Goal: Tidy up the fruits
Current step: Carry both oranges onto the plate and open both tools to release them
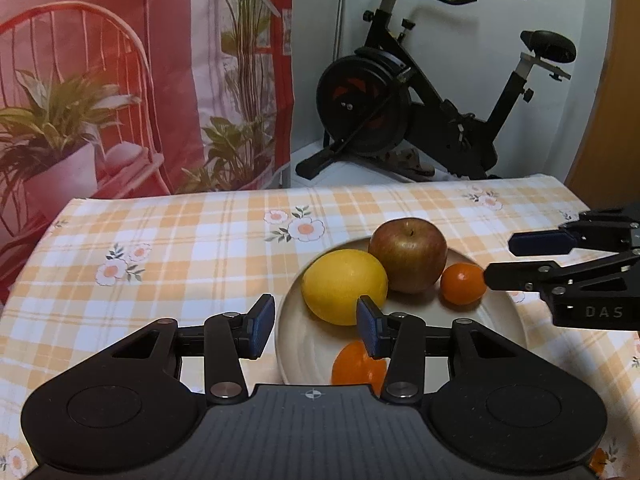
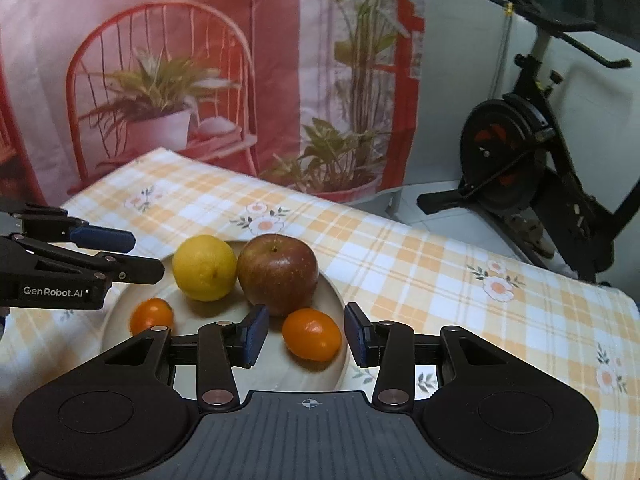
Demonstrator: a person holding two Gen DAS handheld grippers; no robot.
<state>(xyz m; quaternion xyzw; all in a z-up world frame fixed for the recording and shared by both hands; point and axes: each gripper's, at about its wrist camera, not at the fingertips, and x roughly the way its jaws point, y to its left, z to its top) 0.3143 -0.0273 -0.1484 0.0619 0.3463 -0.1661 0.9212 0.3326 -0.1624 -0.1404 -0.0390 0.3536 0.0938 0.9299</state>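
tablecloth: orange-white plaid, flower prints, covers table | backdrop: printed red chair, potted plants, hangs behind table | exercise bike: black, 1 unit, on floor beyond table's far edge

The left tool partly hides one orange on the plate.

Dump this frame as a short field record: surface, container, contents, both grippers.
surface: table under orange plaid floral tablecloth
container: round cream plate
contents: yellow lemon, red-brown apple, two small orange tangerines
contact: lemon and apple side by side, apparently touching
left gripper: jaws open, empty, above plate
right gripper: jaws open, empty, tangerine seen between them
background: black exercise bike
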